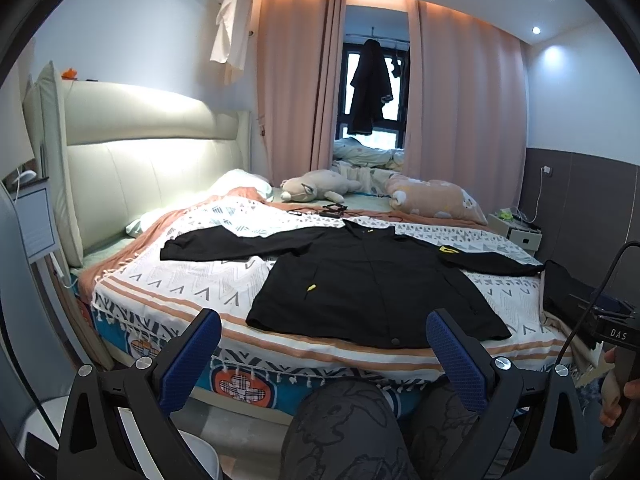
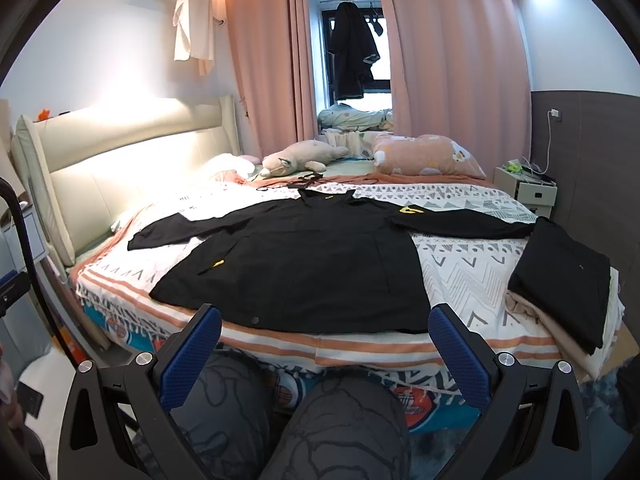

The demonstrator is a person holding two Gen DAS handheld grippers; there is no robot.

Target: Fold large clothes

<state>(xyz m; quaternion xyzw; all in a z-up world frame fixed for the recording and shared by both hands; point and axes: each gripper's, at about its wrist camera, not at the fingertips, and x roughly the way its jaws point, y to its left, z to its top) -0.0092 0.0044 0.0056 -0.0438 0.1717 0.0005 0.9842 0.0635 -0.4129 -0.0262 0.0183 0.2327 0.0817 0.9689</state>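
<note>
A black long-sleeved jacket (image 1: 360, 276) with small yellow marks lies spread flat, front up, on the patterned bedspread (image 1: 180, 276), sleeves stretched out to both sides. It also shows in the right wrist view (image 2: 312, 264). My left gripper (image 1: 324, 332) is open and empty, held off the bed's near edge, short of the jacket's hem. My right gripper (image 2: 324, 332) is open and empty too, just short of the hem. The right gripper's body (image 1: 612, 332) shows at the left wrist view's right edge.
A folded black garment (image 2: 564, 276) lies on a beige one at the bed's right end. A plush toy (image 2: 296, 158), a pink pillow (image 2: 428, 156) and black cords (image 2: 304, 181) lie at the far side. A nightstand (image 2: 524, 190) stands right. The person's knees (image 2: 320, 420) are below the grippers.
</note>
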